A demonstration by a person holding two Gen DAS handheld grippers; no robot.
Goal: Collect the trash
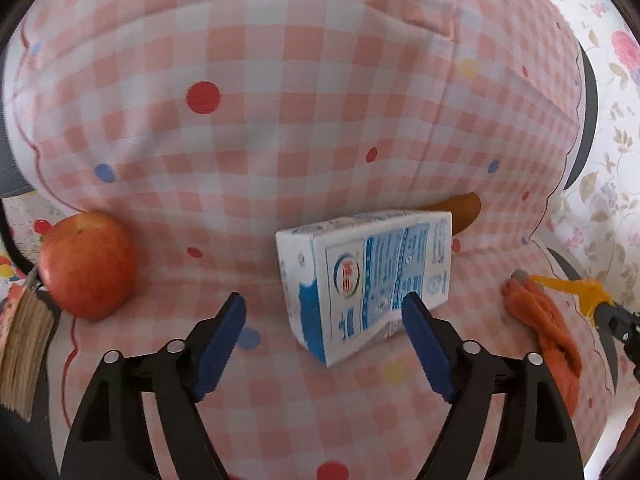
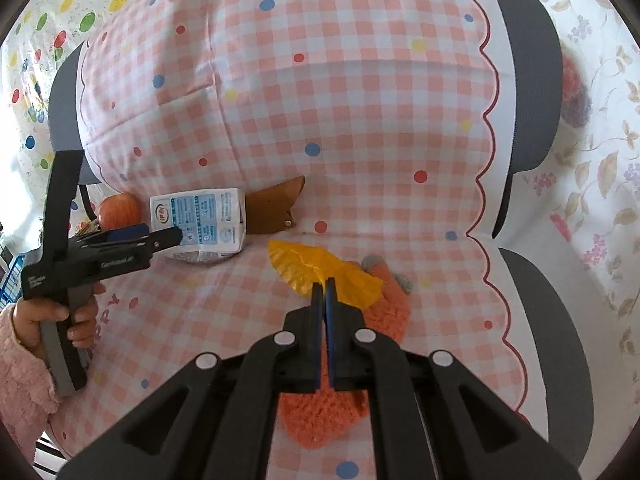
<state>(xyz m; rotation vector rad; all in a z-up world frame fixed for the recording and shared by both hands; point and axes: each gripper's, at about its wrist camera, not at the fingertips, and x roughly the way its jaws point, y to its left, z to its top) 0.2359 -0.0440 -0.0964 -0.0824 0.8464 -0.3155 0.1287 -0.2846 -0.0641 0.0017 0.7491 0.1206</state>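
- The left gripper [image 1: 324, 316] had its blue-padded fingers [image 1: 220, 344] spread wide apart, nothing pressed between them.
- The milk carton [image 1: 368, 276], white with blue print, lay on its side on the pink checked cloth [image 1: 280, 120] covering the chair seat. In the left wrist view its near end sat just ahead of the fingertips, toward the right-hand finger, whose tip overlapped the carton's lower corner; contact could not be confirmed.
- In the right wrist view the left gripper [image 2: 176, 236] reached in from the left edge, held by a hand [image 2: 52, 316] in a pink fleecy sleeve, its tips at the carton's [image 2: 200, 220] near face.
- The right gripper [image 2: 325, 284] had its fingers closed together, clamped on the edge of a yellow paper cupcake liner [image 2: 316, 268]. The liner fanned out beyond the fingertips, above an orange knitted toy [image 2: 384, 312] lying on the cloth.
- An apple [image 1: 88, 264] rested on the cloth to the left of the carton, well apart from the left fingers.
- A brown leather pouch [image 2: 276, 208] lay just behind the carton, against the backrest.
- The grey chair frame [image 2: 532, 92] showed past the cloth's scalloped edge.
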